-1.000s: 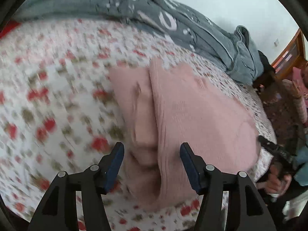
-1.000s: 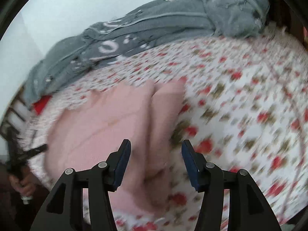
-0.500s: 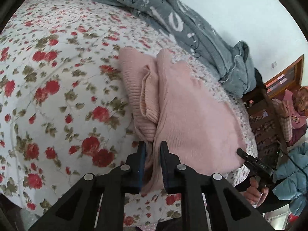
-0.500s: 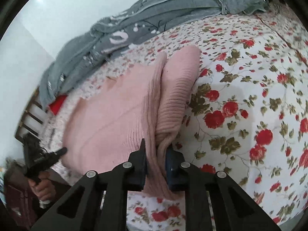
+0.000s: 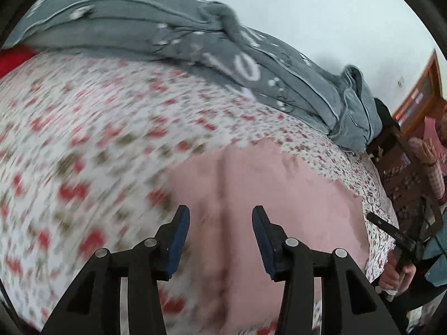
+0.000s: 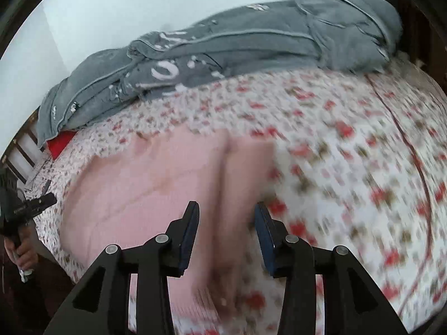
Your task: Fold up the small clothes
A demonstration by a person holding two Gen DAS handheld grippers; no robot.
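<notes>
place: home bedroom | evidence: floral bedsheet (image 5: 83,139); grey quilt (image 6: 223,44); wooden headboard (image 6: 25,145)

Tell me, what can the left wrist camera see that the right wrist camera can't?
Only the left wrist view shows a seated person in pink at its right edge, beside brown wooden furniture, and the right gripper held in a hand.

Only the right wrist view shows wooden slats at its left edge and the left gripper held in a hand.

Both show the pink sweater lying on the flowered bedspread, the grey quilt behind it, and a white wall. Each gripper's jaws are opening above the sweater, pads clear of it.
</notes>
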